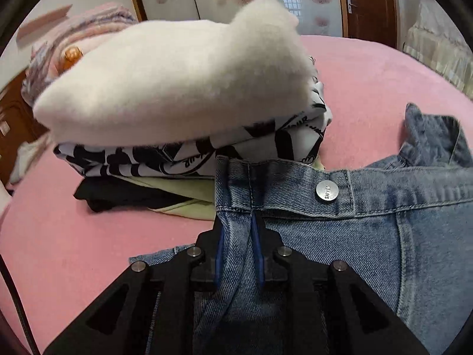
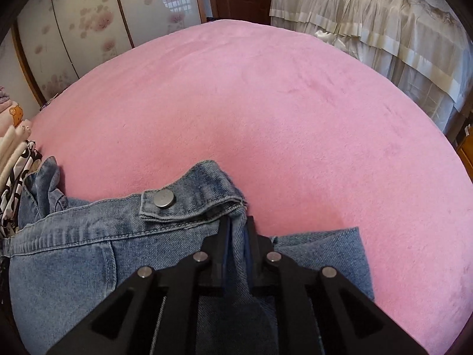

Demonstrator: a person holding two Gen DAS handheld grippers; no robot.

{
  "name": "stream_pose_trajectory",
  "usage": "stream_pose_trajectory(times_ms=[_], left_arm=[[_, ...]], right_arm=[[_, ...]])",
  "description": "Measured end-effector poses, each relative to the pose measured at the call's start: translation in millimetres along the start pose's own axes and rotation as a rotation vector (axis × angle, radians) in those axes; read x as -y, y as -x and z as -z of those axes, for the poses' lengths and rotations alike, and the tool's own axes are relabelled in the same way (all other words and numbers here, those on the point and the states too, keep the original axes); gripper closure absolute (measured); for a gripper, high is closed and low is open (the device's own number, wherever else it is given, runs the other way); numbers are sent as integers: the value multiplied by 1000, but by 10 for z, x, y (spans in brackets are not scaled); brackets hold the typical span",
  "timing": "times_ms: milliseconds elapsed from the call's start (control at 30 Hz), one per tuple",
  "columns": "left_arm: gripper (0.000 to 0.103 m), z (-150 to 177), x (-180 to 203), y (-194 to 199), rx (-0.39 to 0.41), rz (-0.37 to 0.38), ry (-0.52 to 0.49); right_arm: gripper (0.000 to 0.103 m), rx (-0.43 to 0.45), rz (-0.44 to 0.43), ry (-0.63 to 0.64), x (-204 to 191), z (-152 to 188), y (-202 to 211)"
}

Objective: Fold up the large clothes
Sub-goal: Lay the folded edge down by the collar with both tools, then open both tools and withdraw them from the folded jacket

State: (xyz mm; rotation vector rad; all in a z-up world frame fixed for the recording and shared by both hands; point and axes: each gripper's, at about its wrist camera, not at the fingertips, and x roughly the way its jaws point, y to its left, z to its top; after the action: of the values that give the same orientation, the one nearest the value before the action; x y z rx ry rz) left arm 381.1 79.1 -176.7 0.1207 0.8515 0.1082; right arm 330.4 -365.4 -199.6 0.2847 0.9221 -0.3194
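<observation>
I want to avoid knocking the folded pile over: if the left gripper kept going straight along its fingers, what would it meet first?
The left gripper, shut on the jeans at the waistband, points at the stack of folded clothes just beyond. It would probably hit the stack's lower layers first, though depth is hard to judge.

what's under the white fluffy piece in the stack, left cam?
Under the white fluffy piece: a black-and-white printed garment, then a pale green one and a black one, on the pink bed. Anything deeper inside the stack is covered.
</observation>
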Motion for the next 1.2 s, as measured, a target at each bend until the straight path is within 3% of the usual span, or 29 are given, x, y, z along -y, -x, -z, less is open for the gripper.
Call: stream_pose_trajectory(times_ms=[67, 200, 333, 433, 500, 600, 667, 800, 867, 900, 1000, 1200], left_arm=[[61, -33, -95, 33, -36, -4, 16], [54, 6, -226, 482, 4, -24, 16], [37, 283, -241, 1039, 29, 69, 42], [37, 649, -108, 1307, -22, 159, 52], [37, 882, -8, 1363, -42, 164, 47], [35, 1168, 14, 1224, -110, 115, 47], [35, 1238, -148, 1214, -101, 153, 101], [41, 1252, -343, 1229, -114, 189, 116], [42, 1242, -352, 1243, -108, 180, 93], [42, 1232, -339, 1259, -103, 173, 86], [42, 1274, -339, 1311, -98, 165, 93], [41, 1202, -343, 1308, -135, 173, 103]], right_arm=[[88, -28, -9, 7, 23, -25, 80], [84, -47, -45, -26, 122, -68, 471], [76, 16, -104, 9, 26, 125, 979], [76, 15, -153, 90, -241, 526, 1247], [76, -1, -178, 146, -409, 802, 1307], [76, -11, -133, 239, -594, 1176, 1294], [77, -28, -79, 266, -559, 1321, 1215], [74, 1, 69, 225, -5, 1314, 1179], [87, 9, 82, 191, 276, 1299, 1187], [103, 5, 57, 177, 390, 1287, 1184], [103, -8, 36, 184, 539, 1289, 1182], [100, -15, 84, 180, 388, 1344, 1215]])
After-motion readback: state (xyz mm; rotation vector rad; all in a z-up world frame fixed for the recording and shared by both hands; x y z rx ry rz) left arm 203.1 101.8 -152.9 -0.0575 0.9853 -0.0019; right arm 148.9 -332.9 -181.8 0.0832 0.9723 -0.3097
